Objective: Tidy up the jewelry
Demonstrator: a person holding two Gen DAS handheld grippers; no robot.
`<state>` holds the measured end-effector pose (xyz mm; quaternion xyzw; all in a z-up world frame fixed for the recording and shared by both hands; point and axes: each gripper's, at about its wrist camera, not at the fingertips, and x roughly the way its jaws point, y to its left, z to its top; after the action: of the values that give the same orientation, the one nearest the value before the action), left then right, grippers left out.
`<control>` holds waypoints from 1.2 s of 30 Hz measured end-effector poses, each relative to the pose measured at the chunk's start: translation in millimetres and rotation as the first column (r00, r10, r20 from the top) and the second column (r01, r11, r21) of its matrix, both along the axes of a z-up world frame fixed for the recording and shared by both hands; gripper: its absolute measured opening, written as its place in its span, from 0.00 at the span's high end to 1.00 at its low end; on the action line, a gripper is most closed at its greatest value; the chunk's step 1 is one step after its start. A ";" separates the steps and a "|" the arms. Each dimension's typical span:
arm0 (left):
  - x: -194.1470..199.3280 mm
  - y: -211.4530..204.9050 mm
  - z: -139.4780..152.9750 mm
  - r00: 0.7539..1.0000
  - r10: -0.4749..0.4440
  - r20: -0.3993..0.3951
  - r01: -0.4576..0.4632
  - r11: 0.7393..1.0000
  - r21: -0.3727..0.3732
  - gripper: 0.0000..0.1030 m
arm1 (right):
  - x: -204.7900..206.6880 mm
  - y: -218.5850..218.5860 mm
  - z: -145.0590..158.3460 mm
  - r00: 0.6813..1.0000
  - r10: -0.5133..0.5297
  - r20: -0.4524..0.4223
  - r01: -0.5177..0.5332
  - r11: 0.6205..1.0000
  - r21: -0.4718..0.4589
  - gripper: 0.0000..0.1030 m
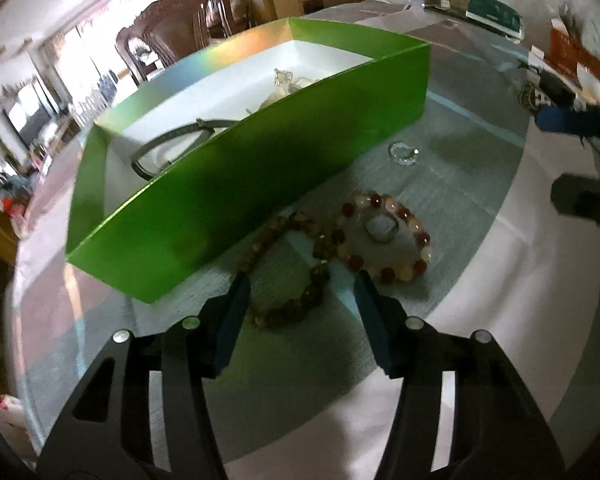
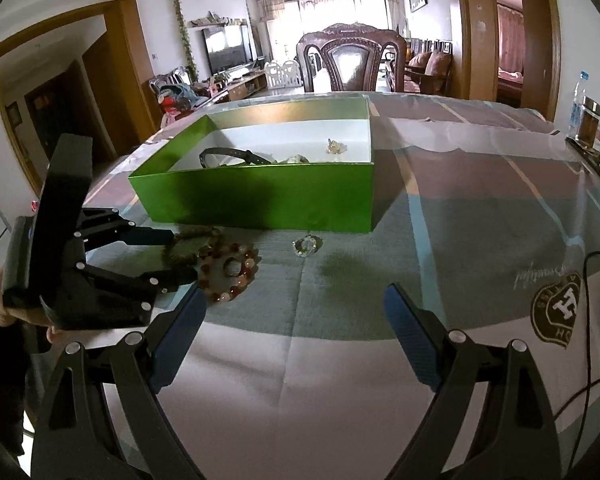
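A cloth-covered surface (image 2: 340, 360) carried an open green box (image 2: 260, 196) at its far side, already holding a dark band (image 2: 228, 156) and a few small pale pieces too blurred to identify. Near the box's front wall, three pieces of jewelry remained outside it: a brown bead bracelet (image 1: 284, 272) on the left, a red-and-white bead bracelet (image 1: 388, 236) touching it on the right with a small ring (image 1: 380, 230) lying inside its loop, and a clear crystal ring (image 2: 307, 246) well apart to the right.

The left gripper (image 1: 300, 284) pointed steeply down over the brown bead bracelet, its jaws half spread and straddling the near arc of the beads; the pads did not yet appear to press on them, though motion blur left contact uncertain. The right gripper (image 2: 296, 304) hung over bare cloth with its jaws wide apart, holding nothing.

The step in hand looked like the pick-up of the brown bracelet for transfer into the box. The next move probably called for pinching only that strand, lifting it clear of the touching red-and-white bracelet without dragging it, then carrying it over the box's front wall.
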<state>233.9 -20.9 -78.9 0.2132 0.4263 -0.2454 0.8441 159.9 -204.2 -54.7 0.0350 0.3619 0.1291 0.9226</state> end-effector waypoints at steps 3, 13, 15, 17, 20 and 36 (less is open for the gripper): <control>6.3 4.2 -1.1 0.997 -0.019 -0.068 0.016 0.999 -0.050 0.61 | 6.2 0.8 0.2 1.000 -0.002 -0.007 0.002 1.000 -0.005 0.14; 7.7 11.9 -1.9 0.995 -0.011 -0.097 0.002 0.996 -0.094 0.90 | 20.7 11.2 -1.3 1.000 0.007 -0.021 -0.007 0.999 -0.035 0.14; 3.2 11.2 0.7 0.998 0.013 -0.064 -0.018 0.996 -0.089 0.90 | 25.6 12.9 -2.5 1.000 0.005 -0.025 -0.006 0.999 -0.048 0.14; -4.2 18.4 10.6 0.998 0.057 -0.031 -0.060 0.991 -0.122 0.90 | 33.2 15.8 -5.5 1.000 0.003 -0.030 -0.005 0.997 -0.076 0.14; -18.3 35.8 34.9 0.988 0.150 0.024 -0.141 0.963 -0.231 0.90 | 45.8 20.9 -11.6 0.999 -0.007 -0.047 0.002 0.994 -0.112 0.14; -60.2 74.9 50.9 0.940 0.338 0.041 -0.293 0.864 -0.410 0.90 | 91.2 36.8 -37.7 0.989 -0.025 -0.143 -0.002 0.982 -0.189 0.61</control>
<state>173.7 54.1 -28.0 -0.0222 0.3490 -0.1731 0.9207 251.2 -167.4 -92.3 -0.0410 0.4381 0.0860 0.8939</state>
